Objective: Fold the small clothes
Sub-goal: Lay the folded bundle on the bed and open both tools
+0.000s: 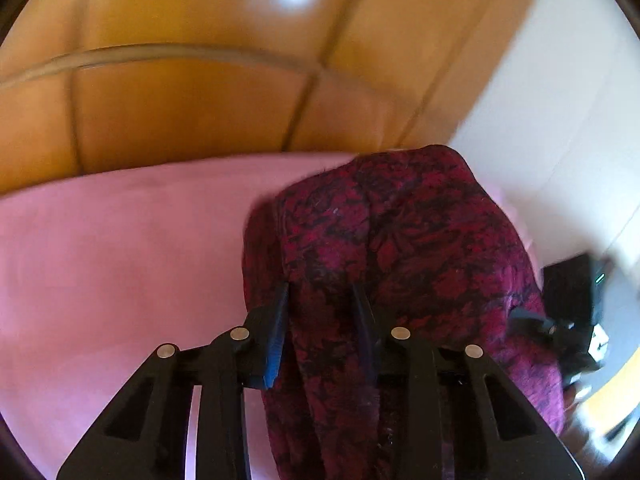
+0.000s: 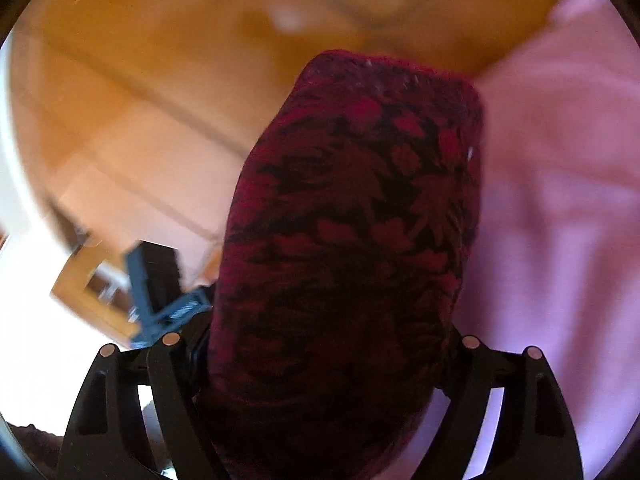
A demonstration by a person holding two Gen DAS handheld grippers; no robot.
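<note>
item: left gripper (image 1: 322, 292), nearest the lens in the left wrist view. black frame, blue-edged fingers (image 1: 278, 320) narrowly spaced, clamped on a gathered bunch of the garment that runs between them and down toward the camera.

item: right gripper (image 2: 328, 344), nearest the lens in the right wrist view. black frame; the jaws stand wide, and the garment fills the whole span between them and hides the fingertips. judged clamped on a thick roll of the cloth, though pad contact itself is not visible.

item: garment (image 1: 400, 248), dark red knit with a black leaf-like pattern. held up off the surface by both grippers, draped over and forward of them, bunched rather than flat. in the right wrist view the garment (image 2: 352, 220) hangs as a rounded hump.

item: pink bed cover (image 1: 120, 248), below and to the left of the garment, extending far. orange-brown wooden headboard (image 1: 180, 112) at the far side; white wall (image 1: 540, 120) to the right.

progress: judged early or mid-fold. no finished flat fold shows; the piece is not yet laid down, squared or smoothed. a stack of folded clothes is not in view.

writing: no brand, label or legible text; both views are motion-blurred.
</note>
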